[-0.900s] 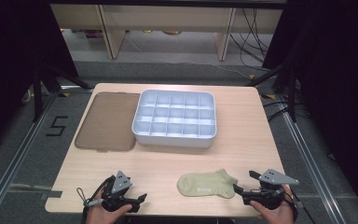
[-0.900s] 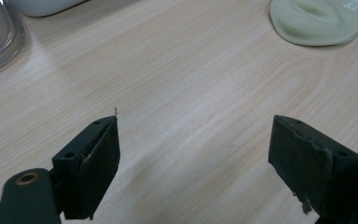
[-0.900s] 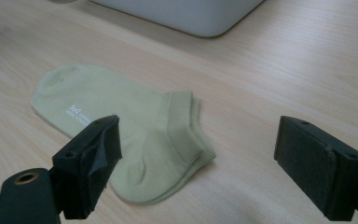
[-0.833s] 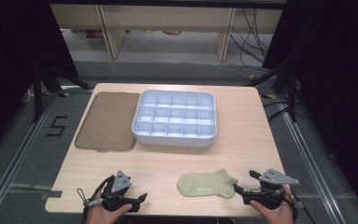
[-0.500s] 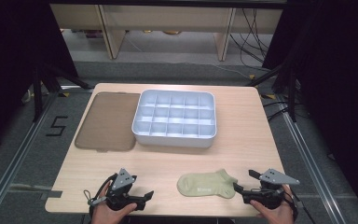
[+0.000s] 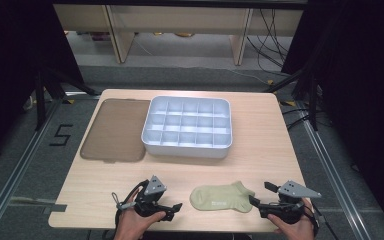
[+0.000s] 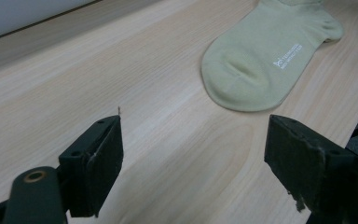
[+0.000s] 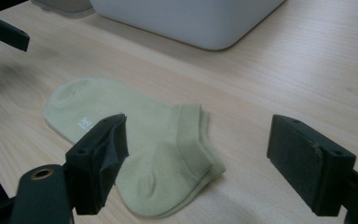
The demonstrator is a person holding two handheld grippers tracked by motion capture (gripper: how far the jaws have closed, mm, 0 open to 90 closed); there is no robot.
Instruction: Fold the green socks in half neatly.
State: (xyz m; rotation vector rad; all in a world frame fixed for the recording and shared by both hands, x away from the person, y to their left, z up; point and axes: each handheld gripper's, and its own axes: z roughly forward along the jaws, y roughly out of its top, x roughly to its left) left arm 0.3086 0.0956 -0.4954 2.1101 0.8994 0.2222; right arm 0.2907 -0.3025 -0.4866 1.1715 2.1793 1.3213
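Sock [image 6: 222, 196] flat on worktop [image 6: 260, 160], between my grippers. Left gripper [image 6: 172, 210] jaws apart, toe just ahead. Right gripper [image 6: 256, 203] jaws apart, cuff just ahead.

The left black two-jaw tool [image 6: 172, 210] has shifted right along the near edge of the light wooden table [image 6: 260, 150], closer to the pale green ankle sock [image 6: 221, 196].

Sock [image 6: 222, 197]: soft matt knit cloth. Table [image 6: 260, 150]: smooth pale wood grain. Tray [image 6: 187, 126]: matt white plastic.
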